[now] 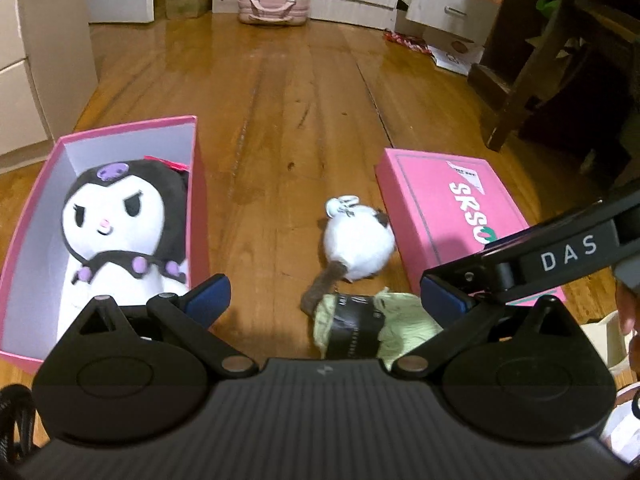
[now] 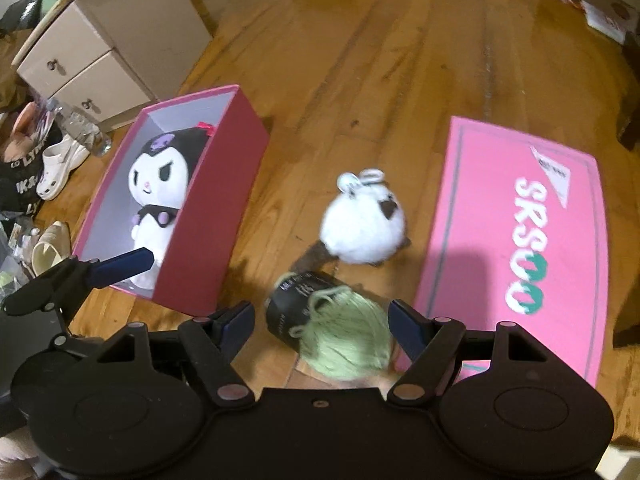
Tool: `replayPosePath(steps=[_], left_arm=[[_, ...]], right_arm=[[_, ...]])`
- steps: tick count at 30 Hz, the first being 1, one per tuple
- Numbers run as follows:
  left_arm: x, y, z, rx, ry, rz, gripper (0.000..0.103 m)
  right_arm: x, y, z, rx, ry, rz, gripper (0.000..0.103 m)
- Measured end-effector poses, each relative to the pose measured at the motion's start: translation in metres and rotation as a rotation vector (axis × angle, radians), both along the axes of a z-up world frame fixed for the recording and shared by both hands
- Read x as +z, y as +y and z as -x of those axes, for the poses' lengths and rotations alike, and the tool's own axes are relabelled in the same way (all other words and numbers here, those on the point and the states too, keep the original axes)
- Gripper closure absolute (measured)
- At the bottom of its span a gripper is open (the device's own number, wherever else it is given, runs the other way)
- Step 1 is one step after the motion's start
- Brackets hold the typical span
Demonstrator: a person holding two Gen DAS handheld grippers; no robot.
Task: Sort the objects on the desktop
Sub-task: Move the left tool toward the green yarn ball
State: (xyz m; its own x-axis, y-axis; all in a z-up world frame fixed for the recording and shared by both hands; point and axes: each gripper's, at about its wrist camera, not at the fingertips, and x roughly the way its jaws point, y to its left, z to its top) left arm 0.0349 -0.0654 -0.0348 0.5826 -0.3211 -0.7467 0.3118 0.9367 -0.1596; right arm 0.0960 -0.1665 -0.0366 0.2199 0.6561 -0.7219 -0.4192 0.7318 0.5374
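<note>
Between the right tool's [image 2: 322,326] spread fingers lies green yarn [image 2: 344,336]; the left tool [image 1: 326,300] gapes too.

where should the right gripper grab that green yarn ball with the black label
Grip the green yarn ball across its soft green bulge, not the slick black label band. It lies on its side on the wooden floor, directly between the open right gripper's fingers, so coming straight down from above and closing on its left and right flanks looks best. Loose strands on top may snag.
</note>
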Motion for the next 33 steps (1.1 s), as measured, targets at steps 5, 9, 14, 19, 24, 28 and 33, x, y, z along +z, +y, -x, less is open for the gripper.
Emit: replayPosePath(steps=[5,9,14,19,24,28,33], left_arm=[[-0.014,-0.014,-0.003,-0.005,0.056,-0.004,0.0],[-0.025,-0.022,-0.003,-0.022,0.093,0.002,0.0],[-0.033,-0.03,-0.002,-0.039,0.118,0.014,0.0],[-0.039,-0.031,-0.004,-0.033,0.134,0.009,0.0],[-0.048,-0.031,-0.007,-0.025,0.155,0.013,0.0],[-0.054,-0.031,-0.009,-0.02,0.169,0.005,0.0],[-0.064,-0.032,-0.01,-0.02,0.185,-0.003,0.0]], right_arm=[[-0.014,-0.009,0.007,-0.029,0.027,0.023,0.024],[-0.031,-0.014,0.007,-0.095,0.059,0.032,0.024],[-0.043,-0.019,0.004,-0.135,0.088,0.032,0.025],[-0.046,-0.022,0.001,-0.153,0.108,0.017,0.025],[-0.048,-0.025,-0.001,-0.168,0.126,0.002,0.025],[-0.05,-0.025,-0.003,-0.173,0.144,-0.008,0.025],[-0.054,-0.016,-0.002,-0.151,0.151,0.014,0.025]])
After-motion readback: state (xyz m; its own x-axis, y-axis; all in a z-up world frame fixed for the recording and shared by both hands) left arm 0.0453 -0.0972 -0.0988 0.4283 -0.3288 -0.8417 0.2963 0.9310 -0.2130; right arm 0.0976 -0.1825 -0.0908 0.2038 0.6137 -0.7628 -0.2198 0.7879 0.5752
